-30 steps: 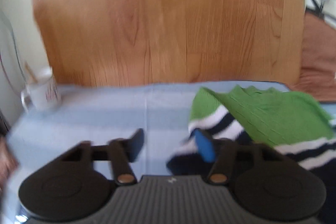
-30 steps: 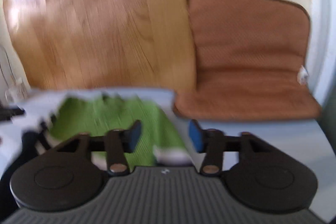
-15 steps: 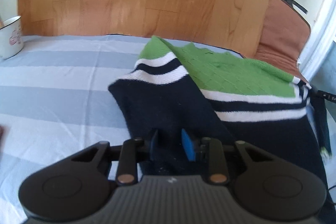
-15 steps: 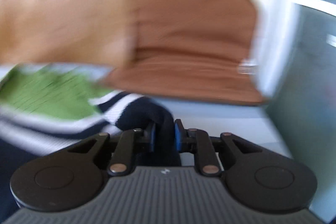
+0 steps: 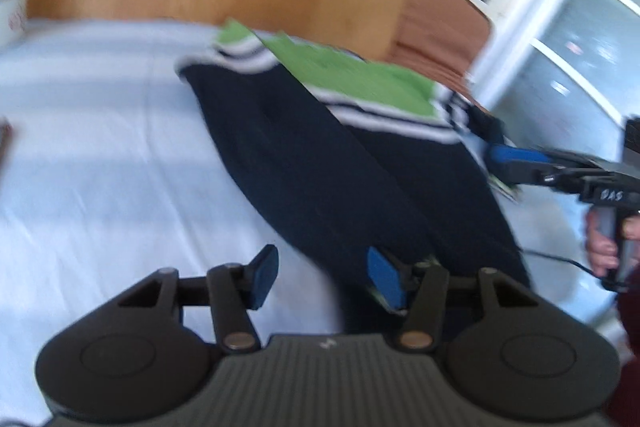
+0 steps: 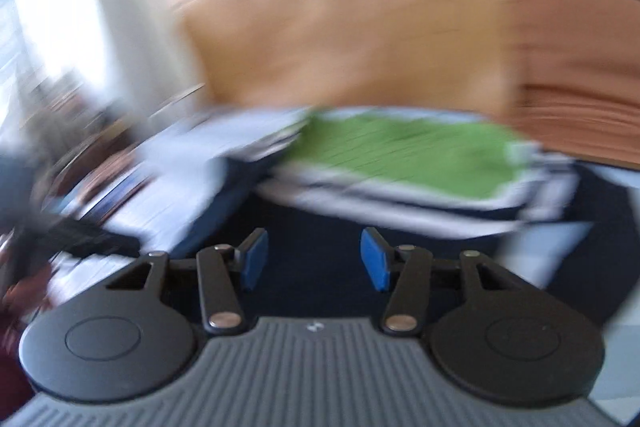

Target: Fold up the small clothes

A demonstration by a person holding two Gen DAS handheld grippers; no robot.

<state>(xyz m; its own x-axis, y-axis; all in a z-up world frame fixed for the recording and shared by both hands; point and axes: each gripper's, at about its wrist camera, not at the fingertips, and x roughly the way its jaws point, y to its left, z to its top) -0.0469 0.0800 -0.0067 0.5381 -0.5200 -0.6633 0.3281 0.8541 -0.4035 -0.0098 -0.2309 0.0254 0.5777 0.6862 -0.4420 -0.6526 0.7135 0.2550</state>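
Left wrist view: we list a navy sweater (image 5: 320,163) with white stripes and a green part, lying on the pale blue striped counter (image 5: 100,147). The left tongs (image 5: 324,277) stand apart, having just been opening; the sweater's near edge lies between the pads, untouched by either. A white mug (image 5: 12,11) sits at far left. The right tongs (image 5: 504,157) enter from the right, held by a hand (image 5: 604,247).

Right wrist view, blurred: we note the right tongs (image 6: 314,259) apart over navy cloth of the sweater (image 6: 400,155), having just been opening.
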